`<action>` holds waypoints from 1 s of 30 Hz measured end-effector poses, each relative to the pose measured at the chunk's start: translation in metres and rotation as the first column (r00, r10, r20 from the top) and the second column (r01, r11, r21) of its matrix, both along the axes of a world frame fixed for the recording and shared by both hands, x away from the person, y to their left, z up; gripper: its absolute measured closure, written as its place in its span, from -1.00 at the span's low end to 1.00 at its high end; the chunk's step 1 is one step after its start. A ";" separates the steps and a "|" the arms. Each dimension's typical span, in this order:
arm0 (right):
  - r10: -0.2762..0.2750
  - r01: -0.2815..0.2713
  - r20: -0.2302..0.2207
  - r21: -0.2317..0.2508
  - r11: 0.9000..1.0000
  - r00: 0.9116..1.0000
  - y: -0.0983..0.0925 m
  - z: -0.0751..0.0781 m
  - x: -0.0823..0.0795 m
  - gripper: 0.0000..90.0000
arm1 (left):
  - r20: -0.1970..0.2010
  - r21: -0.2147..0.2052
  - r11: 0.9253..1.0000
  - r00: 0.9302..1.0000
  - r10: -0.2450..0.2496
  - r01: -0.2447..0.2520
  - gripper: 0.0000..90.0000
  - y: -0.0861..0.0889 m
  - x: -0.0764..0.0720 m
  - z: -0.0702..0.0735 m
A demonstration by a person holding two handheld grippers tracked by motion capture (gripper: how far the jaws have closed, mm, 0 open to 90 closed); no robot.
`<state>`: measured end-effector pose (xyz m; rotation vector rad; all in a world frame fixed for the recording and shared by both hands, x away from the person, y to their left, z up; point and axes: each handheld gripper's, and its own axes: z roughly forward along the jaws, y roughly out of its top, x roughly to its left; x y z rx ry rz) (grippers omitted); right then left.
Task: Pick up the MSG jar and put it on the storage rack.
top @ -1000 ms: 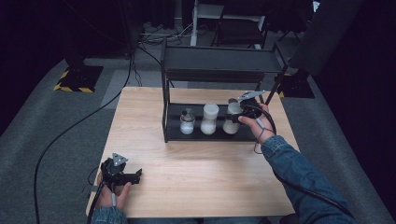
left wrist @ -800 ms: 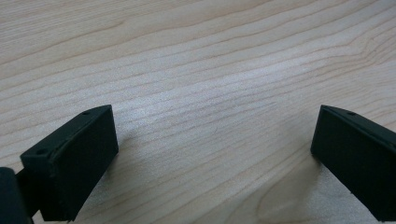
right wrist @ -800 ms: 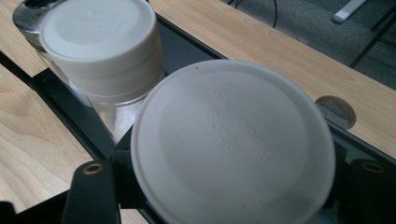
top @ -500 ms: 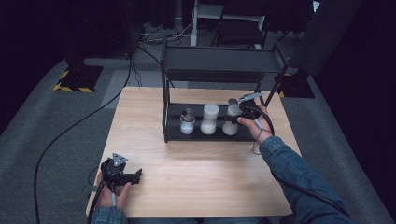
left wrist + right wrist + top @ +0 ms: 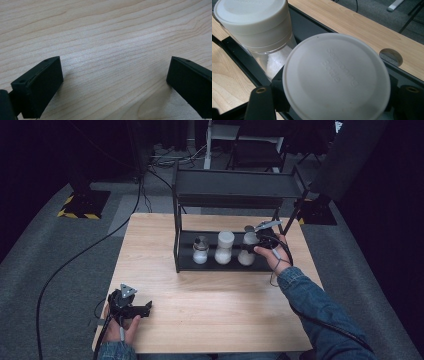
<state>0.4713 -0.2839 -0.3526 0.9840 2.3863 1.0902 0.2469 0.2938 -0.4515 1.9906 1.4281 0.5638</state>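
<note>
Wooden table (image 5: 210,310), dark room; right hand-held gripper (image 5: 254,246) apparently clamping jar (image 5: 336,80); left hand-held gripper (image 5: 113,85) agape, empty.

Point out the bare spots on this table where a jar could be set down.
The widest free patch is the wooden table in front of the black rack, between the left gripper and the denim sleeve. A strip left of the rack is bare too. The rack's lower shelf is crowded: three jars, with the right gripper on the rightmost.

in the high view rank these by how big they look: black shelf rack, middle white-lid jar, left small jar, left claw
1. black shelf rack
2. left claw, though nearer the camera
3. middle white-lid jar
4. left small jar
</note>
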 end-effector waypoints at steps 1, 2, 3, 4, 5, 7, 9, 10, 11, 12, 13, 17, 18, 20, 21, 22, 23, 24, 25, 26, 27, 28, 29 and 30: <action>-0.001 0.001 -0.005 0.008 1.000 1.000 -0.001 -0.001 0.000 -0.31 | 0.000 0.000 1.000 1.000 0.000 0.000 -0.99 0.000 0.000 0.000; -0.003 0.003 -0.011 0.015 1.000 1.000 -0.002 -0.001 0.001 -0.37 | 0.000 0.000 1.000 1.000 0.001 -0.001 -0.99 0.000 0.000 0.000; -0.009 0.010 -0.015 0.020 1.000 1.000 -0.002 -0.001 0.001 -0.45 | 0.000 0.000 1.000 1.000 0.001 -0.001 -0.99 0.000 0.000 0.000; -0.015 0.015 -0.018 0.025 1.000 1.000 -0.002 -0.001 0.001 -0.52 | -0.001 0.000 1.000 1.000 0.000 0.000 -0.99 0.000 0.000 0.000; -0.019 0.019 -0.020 0.031 0.999 1.000 -0.002 -0.001 0.000 -0.56 | -0.001 0.000 1.000 1.000 0.000 0.000 -0.99 0.000 0.000 0.000; -0.021 0.022 -0.014 0.041 0.999 1.000 -0.003 0.000 -0.001 -0.62 | -0.001 0.000 1.000 1.000 0.001 -0.001 -0.99 0.000 0.000 0.000; -0.023 0.024 -0.012 0.051 0.998 1.000 -0.004 0.002 -0.003 -0.65 | 0.000 -0.001 1.000 1.000 0.002 -0.002 -0.99 0.000 0.000 0.000; -0.025 0.025 -0.011 0.055 0.998 1.000 -0.005 0.003 -0.004 -0.66 | 0.000 -0.001 1.000 1.000 0.002 -0.002 -0.99 0.000 0.000 0.000; -0.025 0.026 -0.010 0.061 0.998 1.000 -0.006 0.005 -0.005 -0.67 | 0.000 -0.002 1.000 1.000 0.002 -0.002 -0.99 0.000 0.000 0.000; -0.024 0.024 -0.005 0.064 0.998 1.000 -0.007 0.006 -0.007 -0.67 | 0.000 -0.002 1.000 1.000 0.002 -0.002 -0.99 0.000 0.000 0.000; -0.026 0.026 -0.004 0.069 0.997 1.000 -0.008 0.009 -0.009 -0.68 | 0.000 -0.002 1.000 1.000 0.002 -0.002 -0.99 0.000 0.000 0.000; -0.022 0.020 0.021 0.073 0.997 1.000 -0.011 0.018 -0.017 -0.69 | 0.000 -0.001 1.000 1.000 0.003 -0.003 -0.99 -0.001 0.000 0.000; -0.021 0.019 0.027 0.072 0.997 0.999 -0.012 0.020 -0.019 -0.69 | 0.000 -0.001 1.000 1.000 0.002 -0.002 -0.99 0.000 0.000 0.000; -0.022 0.019 0.037 0.076 0.997 0.999 -0.013 0.022 -0.024 -0.69 | 0.000 -0.001 1.000 1.000 0.002 -0.002 -0.99 0.000 0.000 0.000; -0.020 0.017 0.040 0.081 0.997 0.999 -0.015 0.023 -0.026 -0.69 | 0.001 -0.001 1.000 1.000 0.002 -0.002 -0.99 0.000 0.000 0.000; -0.015 0.011 0.048 0.085 0.996 0.999 -0.016 0.024 -0.028 -0.69 | 0.000 -0.001 1.000 1.000 0.002 -0.002 -0.99 0.000 0.000 0.000; -0.014 0.010 0.048 0.087 0.996 0.999 -0.017 0.025 -0.030 -0.70 | 0.000 -0.001 1.000 1.000 0.002 -0.002 -0.99 0.000 0.000 0.000; -0.011 0.007 0.050 0.088 0.996 0.999 -0.019 0.027 -0.033 -0.69 | -0.001 0.001 1.000 1.000 0.000 0.000 -0.99 0.000 0.000 0.000; -0.008 0.003 0.055 0.089 0.996 0.998 -0.020 0.028 -0.036 -0.70 | 0.000 -0.002 1.000 1.000 0.003 -0.003 -0.99 -0.001 0.000 0.000; -0.007 0.001 0.059 0.091 0.996 0.998 -0.021 0.029 -0.039 -0.69 | 0.000 -0.001 1.000 1.000 0.003 -0.003 -0.99 -0.001 0.000 0.000; -0.005 -0.001 0.063 0.094 0.996 0.998 -0.023 0.030 -0.042 -0.70 | -0.001 0.001 1.000 1.000 0.001 -0.001 -0.99 0.000 0.000 0.000; -0.004 -0.003 0.066 0.097 0.995 0.998 -0.025 0.031 -0.044 -0.70 | 0.000 -0.002 1.000 1.000 0.003 -0.003 -0.99 -0.001 0.000 0.000; -0.004 -0.003 0.067 0.102 0.995 0.998 -0.027 0.031 -0.047 -0.70 | 0.000 -0.001 1.000 1.000 0.003 -0.003 -0.99 -0.001 0.000 0.000; -0.003 -0.004 0.068 0.104 0.995 0.998 -0.029 0.032 -0.050 -0.70 | 0.000 -0.001 1.000 1.000 0.002 -0.002 -0.99 0.000 0.000 0.000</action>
